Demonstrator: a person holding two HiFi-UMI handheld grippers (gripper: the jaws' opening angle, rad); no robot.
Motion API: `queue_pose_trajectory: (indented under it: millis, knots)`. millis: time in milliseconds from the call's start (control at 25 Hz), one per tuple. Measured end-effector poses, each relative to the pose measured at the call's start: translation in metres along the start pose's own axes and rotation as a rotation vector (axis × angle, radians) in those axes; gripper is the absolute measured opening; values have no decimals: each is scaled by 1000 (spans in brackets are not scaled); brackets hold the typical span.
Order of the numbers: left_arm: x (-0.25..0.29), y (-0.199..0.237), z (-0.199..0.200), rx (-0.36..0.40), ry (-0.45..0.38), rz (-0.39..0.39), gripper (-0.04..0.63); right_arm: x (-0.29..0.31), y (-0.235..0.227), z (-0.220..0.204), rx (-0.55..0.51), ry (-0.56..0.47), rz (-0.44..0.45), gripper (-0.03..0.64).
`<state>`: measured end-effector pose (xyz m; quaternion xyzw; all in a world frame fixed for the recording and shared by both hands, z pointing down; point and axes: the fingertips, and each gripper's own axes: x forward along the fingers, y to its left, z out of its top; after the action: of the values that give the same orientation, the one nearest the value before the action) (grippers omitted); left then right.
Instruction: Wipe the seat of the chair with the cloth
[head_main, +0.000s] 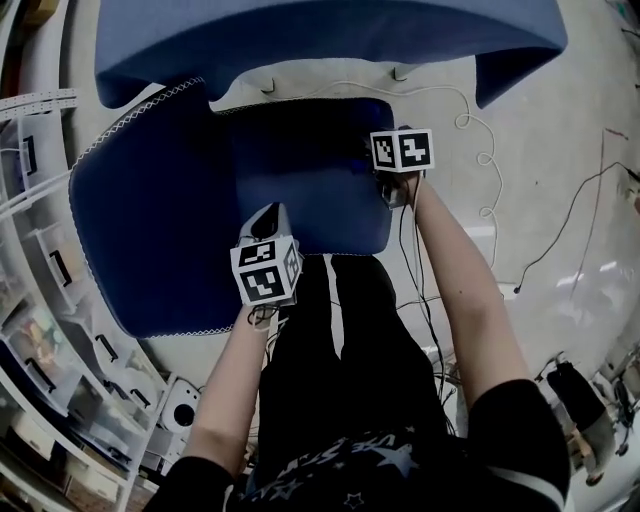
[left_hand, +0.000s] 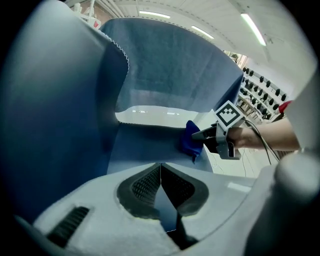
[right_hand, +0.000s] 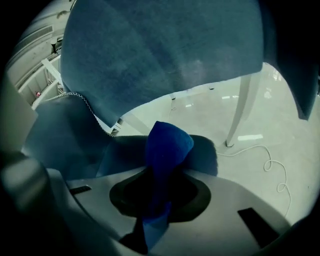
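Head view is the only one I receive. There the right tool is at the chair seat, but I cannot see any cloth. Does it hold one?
Observer: Yes. In the right gripper view, the right tool pinches a blue cloth in its jaws.
Operator: What does the cloth touch?
Observer: In the left gripper view it seems to rest on the seat, near its right edge.
Operator: And the other one?
Observer: The left tool, in its own view, has its jaws closed together, with nothing between them.

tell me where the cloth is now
The cloth is clamped in the right claw, mid right gripper view, at the right edge of the chair seat.
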<state>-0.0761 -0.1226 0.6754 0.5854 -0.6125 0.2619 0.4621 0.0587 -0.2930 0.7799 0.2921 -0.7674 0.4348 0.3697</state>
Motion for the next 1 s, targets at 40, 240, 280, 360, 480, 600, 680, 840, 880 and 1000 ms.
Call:
queue_pose_trajectory:
  millis: [40,240,280,360,480,600,680,840,880,1000]
  knots:
    - [1,-3,-1,6,3,2,20,-5,-9,-2,12,-5,-4,74]
    - [5,-20,-6,16,13,14,20,-28,-42,-14,69,-27,-18,80]
    - [5,-23,-8,10,17,14,21,-32,-46,-15,71,-29,-22,80]
    - [5,-28,-13,1,24,18,20,-38,-53,-19,70,-30,-36,78]
    - [2,-34,-21,-12,27,35,21,-47,-64,-30,86,-11,-59,74]
    - [-2,-30,-27,-26,12,73,20,-51,-58,-27,121,-22,-7,69]
    - [-7,-21,-32,-60,6,103,20,-49,-38,-20,107,-35,66,69]
    - [-22,1,-44,-145,6,131,21,-35,20,-22,1,0,169,69]
    - [-25,4,-47,-142,5,137,20,-30,35,-27,-14,17,192,69]
    - [-32,12,-54,-130,4,152,21,-10,79,-40,-27,64,264,69]
